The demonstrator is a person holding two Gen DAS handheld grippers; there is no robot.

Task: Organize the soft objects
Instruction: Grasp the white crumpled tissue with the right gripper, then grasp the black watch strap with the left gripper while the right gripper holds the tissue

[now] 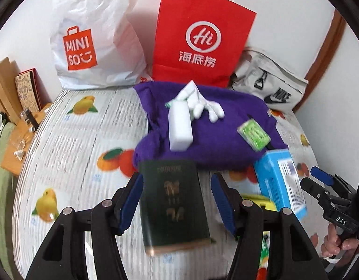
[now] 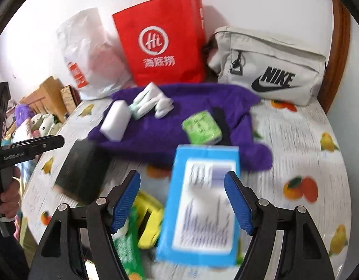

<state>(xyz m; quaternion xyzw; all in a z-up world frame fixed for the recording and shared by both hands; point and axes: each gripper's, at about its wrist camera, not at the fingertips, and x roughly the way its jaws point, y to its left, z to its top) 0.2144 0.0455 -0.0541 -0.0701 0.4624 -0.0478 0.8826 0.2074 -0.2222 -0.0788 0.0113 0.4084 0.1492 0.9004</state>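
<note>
A purple towel [image 1: 216, 130] [image 2: 170, 121] lies on the fruit-print table, bearing a white sponge block [image 1: 180, 128] [image 2: 116, 120], a white glove-like item [image 1: 202, 103] [image 2: 153, 103] and a green tissue pack [image 1: 254, 134] [image 2: 201, 128]. My left gripper [image 1: 177, 200] is open, its fingers on either side of a dark green booklet [image 1: 174, 205] [image 2: 83, 172]. My right gripper [image 2: 181, 200] is open around a blue box [image 2: 202, 205] [image 1: 279, 182]; it also shows at the right of the left wrist view [image 1: 319, 182].
At the back stand a white Miniso bag [image 1: 95, 39] [image 2: 90, 58], a red paper bag [image 1: 200, 39] [image 2: 163, 44] and a grey Nike pouch [image 1: 270, 84] [image 2: 268, 67]. A yellow item [image 2: 149, 219] and a green packet [image 2: 128, 245] lie near the front edge. Wooden furniture [image 1: 15, 144] stands left.
</note>
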